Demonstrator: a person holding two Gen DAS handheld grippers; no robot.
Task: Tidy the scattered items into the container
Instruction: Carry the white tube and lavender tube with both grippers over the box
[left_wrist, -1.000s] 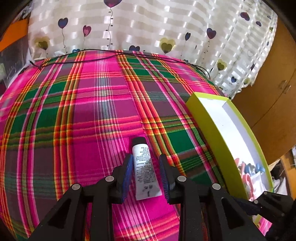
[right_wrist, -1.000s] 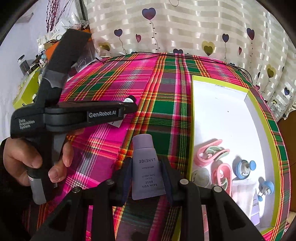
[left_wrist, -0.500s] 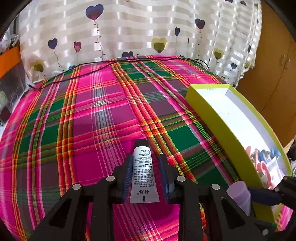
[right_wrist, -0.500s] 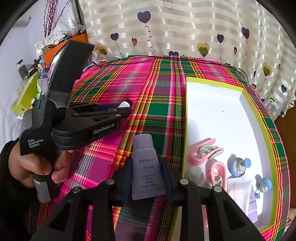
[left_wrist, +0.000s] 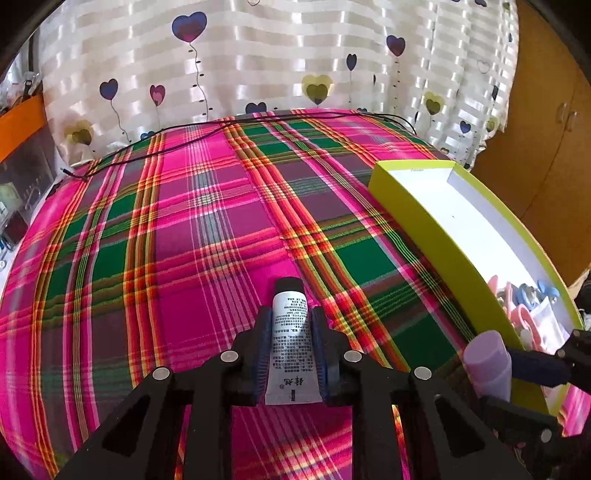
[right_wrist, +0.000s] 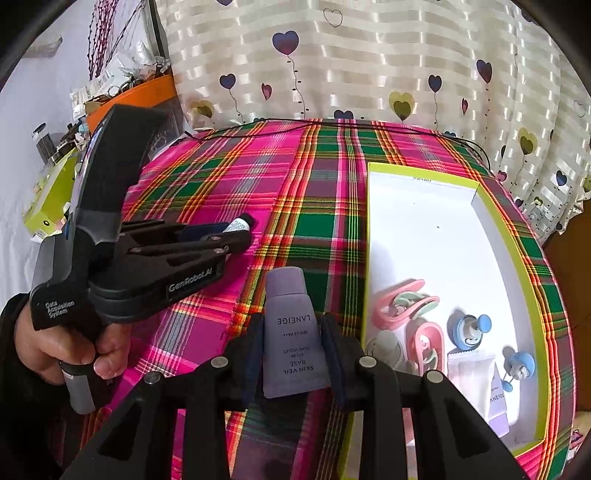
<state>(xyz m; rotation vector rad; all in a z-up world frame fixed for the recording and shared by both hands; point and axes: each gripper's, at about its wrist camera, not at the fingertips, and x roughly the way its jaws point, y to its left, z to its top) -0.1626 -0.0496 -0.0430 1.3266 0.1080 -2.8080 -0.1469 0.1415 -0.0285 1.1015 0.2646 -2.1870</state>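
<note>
A white tube with a black cap (left_wrist: 290, 332) sits between the blue pads of my left gripper (left_wrist: 290, 314), which is shut on it just over the plaid cloth. From the right wrist view, the left gripper (right_wrist: 236, 236) shows at the left with the tube's cap (right_wrist: 242, 223) sticking out. My right gripper (right_wrist: 291, 321) is shut on a purple tube (right_wrist: 291, 332), cap forward, beside the left wall of the yellow-green box (right_wrist: 369, 221). The purple tube (left_wrist: 487, 365) also shows at the right edge of the left wrist view.
The box (left_wrist: 417, 218) holds pink clips (right_wrist: 402, 302), blue pins (right_wrist: 469, 326) and a white sachet (right_wrist: 469, 373) at its near end; its far half is bare. A black cable (left_wrist: 184, 127) runs along the far edge. A hand (right_wrist: 55, 347) grips the left tool.
The left jaws have closed from wide apart onto the white tube, and that gripper has rolled a little. The right gripper keeps its grip on the purple tube, hardly moved.
</note>
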